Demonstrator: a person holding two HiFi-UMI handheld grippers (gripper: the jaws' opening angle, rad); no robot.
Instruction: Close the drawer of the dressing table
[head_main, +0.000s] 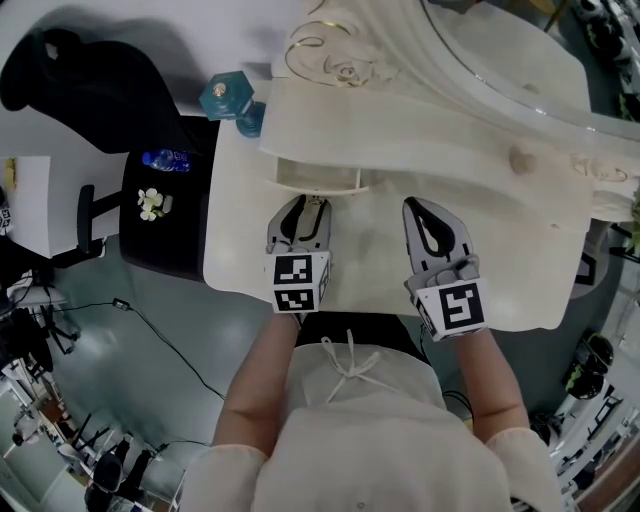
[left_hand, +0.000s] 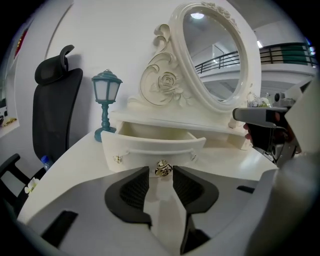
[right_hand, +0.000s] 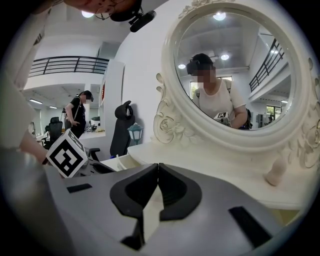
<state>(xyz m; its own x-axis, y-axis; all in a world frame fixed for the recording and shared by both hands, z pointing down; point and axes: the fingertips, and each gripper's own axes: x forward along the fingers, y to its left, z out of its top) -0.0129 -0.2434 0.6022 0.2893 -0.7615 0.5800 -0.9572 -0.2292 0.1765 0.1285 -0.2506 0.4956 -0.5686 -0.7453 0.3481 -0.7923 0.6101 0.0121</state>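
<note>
Your left hand-held gripper (head_main: 306, 208) is released: jaws part-open and lined up on the drawer's gold knob (left_hand: 162, 169). The knob sits at the tips, with no pad contact. The drawer (left_hand: 150, 145) stands pulled out below the mirror (left_hand: 215, 55), over the dressing table surface (head_main: 240, 240). Your right hand-held gripper (right_hand: 158, 167) is clenched and empty, over the surface right of the drawer.
</note>
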